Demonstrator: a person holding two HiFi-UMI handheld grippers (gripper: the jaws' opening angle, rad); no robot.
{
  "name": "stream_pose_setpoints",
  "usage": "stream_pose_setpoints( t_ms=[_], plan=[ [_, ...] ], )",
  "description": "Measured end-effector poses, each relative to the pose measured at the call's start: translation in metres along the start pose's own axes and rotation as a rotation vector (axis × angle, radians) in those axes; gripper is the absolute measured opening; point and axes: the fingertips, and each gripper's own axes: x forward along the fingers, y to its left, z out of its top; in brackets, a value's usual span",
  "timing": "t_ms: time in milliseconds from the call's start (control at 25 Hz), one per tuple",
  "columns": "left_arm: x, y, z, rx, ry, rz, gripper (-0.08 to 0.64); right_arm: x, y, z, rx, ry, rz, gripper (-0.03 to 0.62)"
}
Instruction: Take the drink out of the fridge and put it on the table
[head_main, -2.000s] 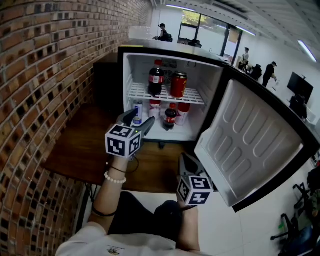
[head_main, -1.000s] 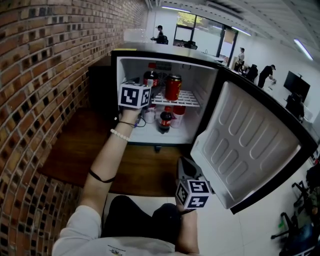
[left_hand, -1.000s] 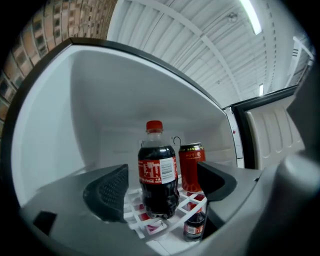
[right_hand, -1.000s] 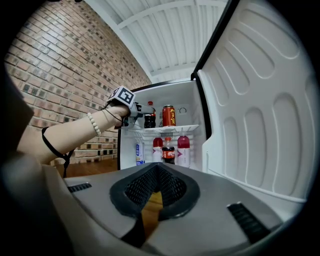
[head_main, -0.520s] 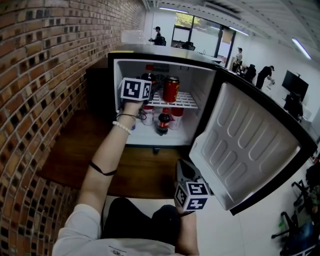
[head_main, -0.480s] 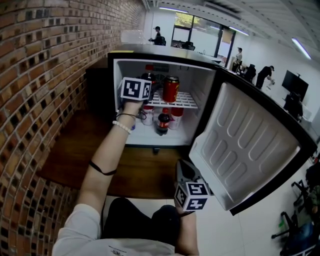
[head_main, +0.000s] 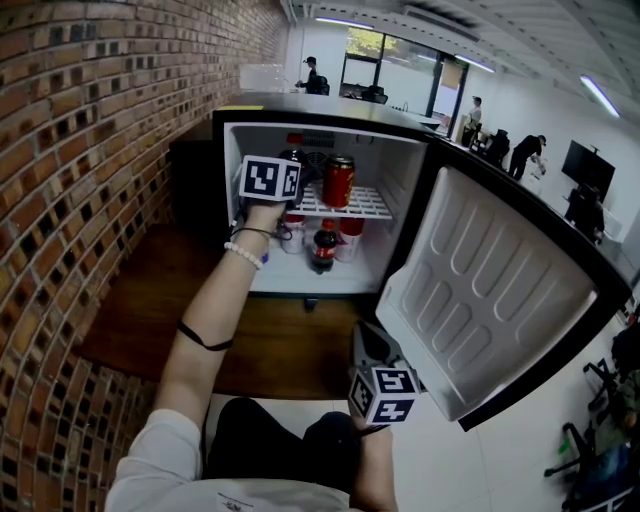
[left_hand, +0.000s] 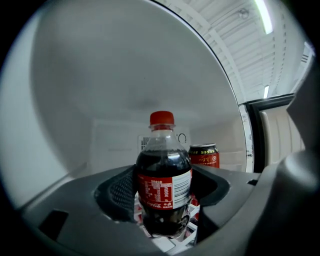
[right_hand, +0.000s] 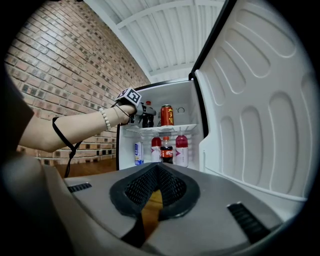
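A cola bottle (left_hand: 164, 180) with a red cap stands on the fridge's upper wire shelf (head_main: 365, 203). My left gripper (left_hand: 165, 200) reaches into the fridge (head_main: 330, 112) and its jaws are closing, with the pads against both sides of the bottle. In the head view the left gripper (head_main: 288, 172) hides most of that bottle. A red can (head_main: 338, 182) stands just right of it on the same shelf. My right gripper (head_main: 368, 345) hangs low in front of the fridge, shut and holding nothing.
The fridge door (head_main: 490, 290) stands swung open to the right, close to the right gripper. The lower shelf holds a small cola bottle (head_main: 321, 247), pink drinks (right_hand: 182, 145) and a blue can (right_hand: 137, 152). A wooden table (head_main: 290, 345) lies below, a brick wall (head_main: 90, 150) to the left.
My left gripper rose from in front of the lower shelf to the upper shelf and went in around the cola bottle. The right gripper stayed in place.
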Motion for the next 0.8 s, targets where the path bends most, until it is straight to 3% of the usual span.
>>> stream_pose_setpoints(
  t_ms=[480, 800],
  plan=[
    [-0.083, -0.038, 0.023, 0.033, -0.113, -0.093, 0.308, 0.001, 0.015, 0.007, -0.012, -0.013, 0.028, 0.012],
    [-0.134, -0.062, -0.029, 0.018, -0.104, -0.154, 0.308, -0.001, 0.025, 0.004, -0.017, -0.003, 0.038, 0.012]
  ],
)
